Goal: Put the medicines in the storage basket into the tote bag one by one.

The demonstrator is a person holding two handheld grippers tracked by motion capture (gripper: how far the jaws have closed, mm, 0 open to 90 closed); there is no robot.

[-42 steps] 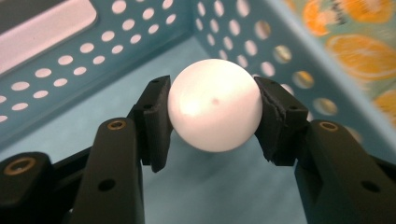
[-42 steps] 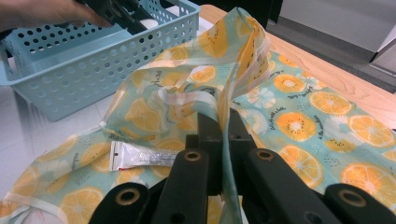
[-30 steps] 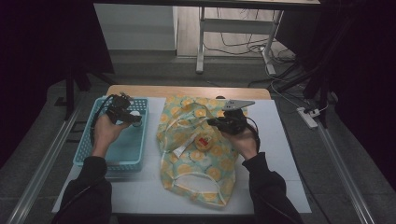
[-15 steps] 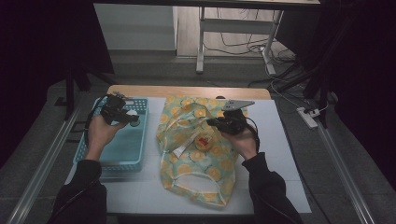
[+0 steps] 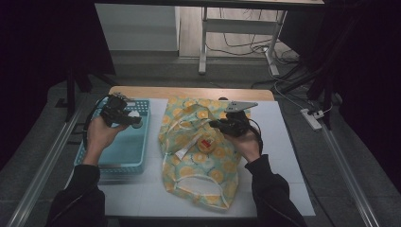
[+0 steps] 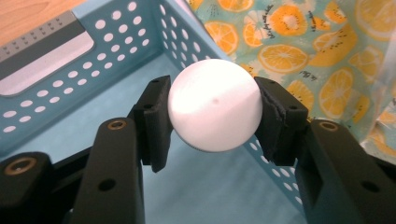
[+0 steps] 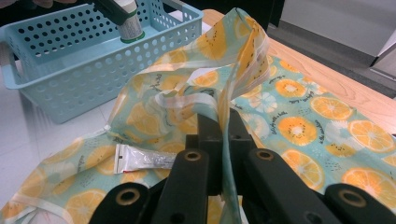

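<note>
So the left gripper (image 6: 212, 116) is clamped on a small white round-topped bottle (image 6: 214, 111), pads squeezing it from both sides, and in the right gripper view that bottle (image 7: 128, 21) hangs cap-down over the light blue perforated plastic basket (image 5: 120, 146), clear of its floor. The right gripper (image 7: 223, 126) is pinched tight on a fold of the thin fabric bag printed with orange and kiwi slices (image 5: 201, 156), pulling the rim up so the mouth stands open just ahead of its jaws. A little white tube with a red end (image 7: 144, 161) lies on the fabric just left of those jaws. My guess is the bottle is headed for the bag. If so, I'd lift it over the basket wall beyond the left jaws first, since that smooth round top looks slippery in the pads. Keep the right side holding the fold high and taut, come in over the raised rim, and only let go once the bottle is well down inside.
</note>
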